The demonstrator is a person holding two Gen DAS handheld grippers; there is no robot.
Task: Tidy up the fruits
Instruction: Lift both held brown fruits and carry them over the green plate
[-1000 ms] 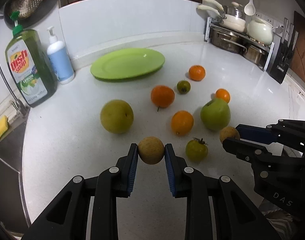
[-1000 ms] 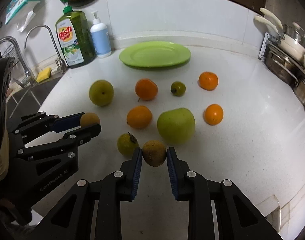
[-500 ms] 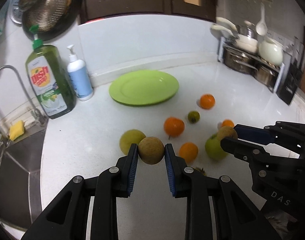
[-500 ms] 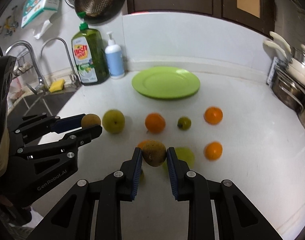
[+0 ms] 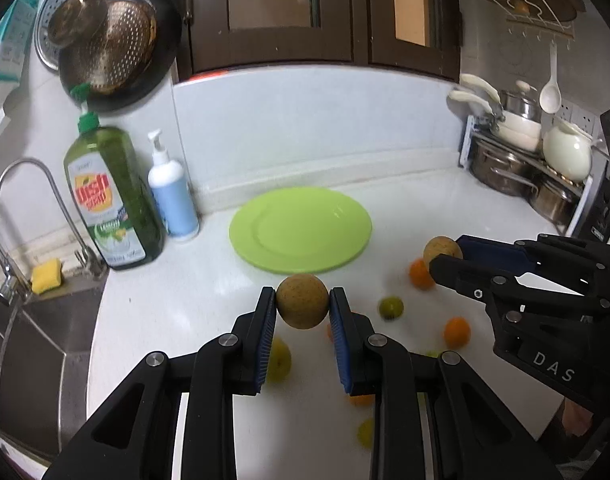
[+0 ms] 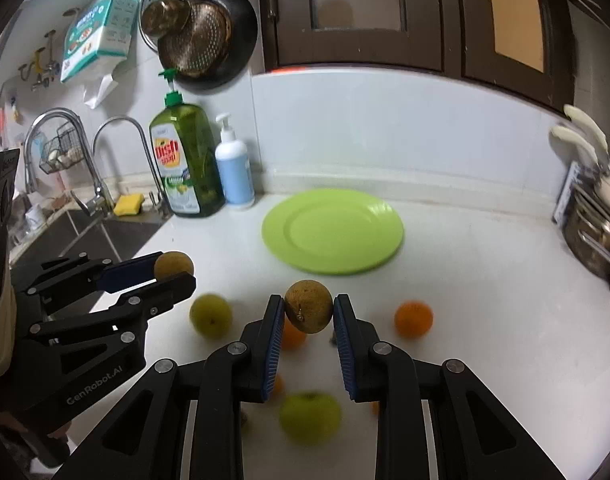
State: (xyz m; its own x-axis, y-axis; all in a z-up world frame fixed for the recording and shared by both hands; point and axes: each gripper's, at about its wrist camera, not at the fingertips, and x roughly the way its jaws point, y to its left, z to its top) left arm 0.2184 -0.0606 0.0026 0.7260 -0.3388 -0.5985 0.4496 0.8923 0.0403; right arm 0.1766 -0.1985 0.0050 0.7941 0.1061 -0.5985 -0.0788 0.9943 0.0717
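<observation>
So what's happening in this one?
A person is sorting fruit on a kitchen counter. Each hand-held gripper is shut on a small brown fruit: the left hand-held gripper holds one, the right hand-held gripper another, both above the counter. The green plate is bare; oranges and green fruit lie loose below.

The green dish soap bottle label reads "Dish". The left tool body is marked "GenRobot.AI". The right tool body is marked "DAS".
</observation>
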